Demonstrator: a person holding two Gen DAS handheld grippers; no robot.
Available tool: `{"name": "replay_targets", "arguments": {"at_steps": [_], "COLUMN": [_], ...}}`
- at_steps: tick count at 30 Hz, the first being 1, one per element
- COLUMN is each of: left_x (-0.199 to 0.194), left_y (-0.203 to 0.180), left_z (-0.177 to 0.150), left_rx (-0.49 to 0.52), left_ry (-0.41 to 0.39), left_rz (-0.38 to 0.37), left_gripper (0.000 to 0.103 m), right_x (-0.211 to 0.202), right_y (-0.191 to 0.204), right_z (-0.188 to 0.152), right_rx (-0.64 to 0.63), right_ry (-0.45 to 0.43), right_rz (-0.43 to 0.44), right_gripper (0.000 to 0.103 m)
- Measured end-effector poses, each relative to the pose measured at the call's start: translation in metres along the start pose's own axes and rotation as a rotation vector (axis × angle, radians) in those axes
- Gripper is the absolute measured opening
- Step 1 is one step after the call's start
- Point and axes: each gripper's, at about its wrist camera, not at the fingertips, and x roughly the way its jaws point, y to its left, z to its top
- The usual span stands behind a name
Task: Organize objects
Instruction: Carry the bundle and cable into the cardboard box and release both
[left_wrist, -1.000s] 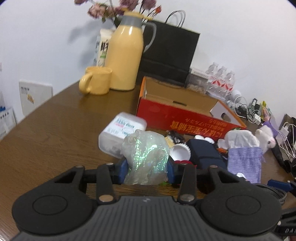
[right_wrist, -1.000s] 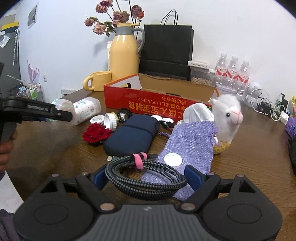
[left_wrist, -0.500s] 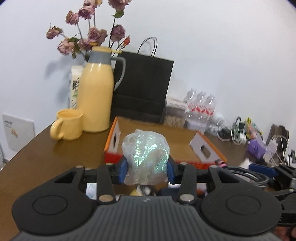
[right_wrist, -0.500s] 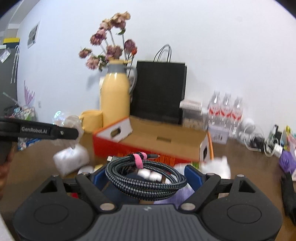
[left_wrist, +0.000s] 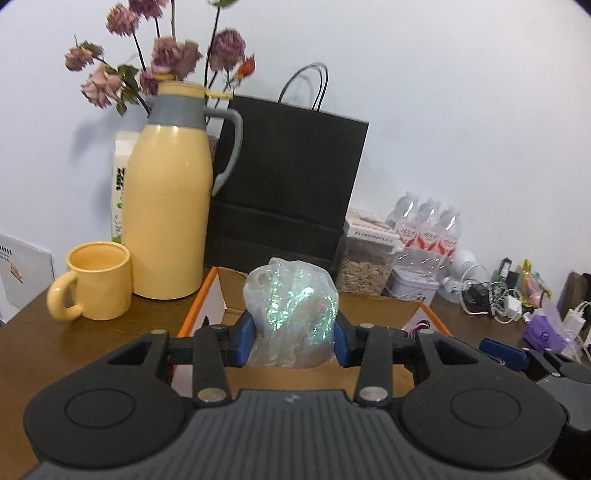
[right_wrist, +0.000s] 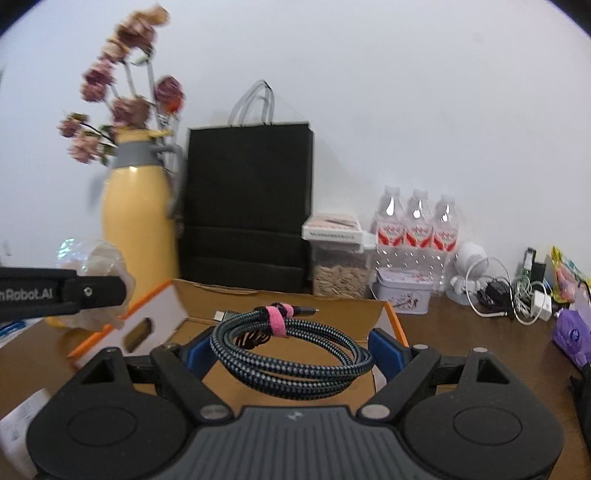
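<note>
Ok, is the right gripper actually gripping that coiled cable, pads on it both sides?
Touching. In the right wrist view the coiled cable sits between the right gripper's blue pads, its loops pressed against both, held above the cardboard box.

Left gripper: we hold it level, blue pads pressed against a crumpled plastic bag. Right gripper: we hold it level, fingers set wider, gripping a coiled cable.

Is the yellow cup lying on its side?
No, the yellow cup stands upright on the table beside the tall yellow jug, its open mouth facing up.
</note>
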Motion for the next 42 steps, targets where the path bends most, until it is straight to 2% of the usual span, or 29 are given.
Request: {"name": "replay_targets", "arguments": {"at_steps": [7,14,17,18,19,20,21,24,32,42], "left_x": [0.054,0.074,0.074,0.074,0.074,0.073,0.073,0.071,0.057,-0.003], "left_y": [0.0,-0.003,-0.003,-0.003,-0.003,-0.003,-0.004,-0.005,-0.005,-0.01], "left_z": [-0.006,-0.017,-0.017,-0.017,-0.016,-0.016,-0.015,-0.014,-0.003,0.015], "left_rx": [-0.012,0.019,0.022,0.024,0.026,0.029,0.033,0.035,0.021,0.022], "left_ry": [0.08,0.135,0.139,0.136,0.13,0.126,0.118,0.104,0.067,-0.041], "left_rz": [0.059,0.074,0.093,0.093,0.091,0.093,0.097,0.116,0.111,0.077], "left_gripper": [0.042,0.045,0.06,0.071,0.087,0.097,0.103,0.103,0.103,0.103], "right_x": [0.04,0.065,0.068,0.068,0.069,0.069,0.069,0.068,0.056,0.0], "right_y": [0.001,-0.002,-0.005,-0.006,-0.006,-0.007,-0.007,-0.009,-0.008,-0.004], "right_z": [-0.009,-0.019,-0.02,-0.021,-0.022,-0.023,-0.024,-0.023,-0.018,-0.001], "right_rx": [0.002,0.01,0.034,0.038,0.044,0.054,0.063,0.081,0.092,0.065], "right_ry": [0.068,0.157,0.187,0.196,0.204,0.21,0.21,0.21,0.18,0.067], "right_rz": [-0.077,-0.112,-0.099,-0.098,-0.094,-0.091,-0.084,-0.069,-0.053,0.01], "right_gripper": [0.085,0.086,0.089,0.09,0.093,0.101,0.103,0.103,0.103,0.103]}}
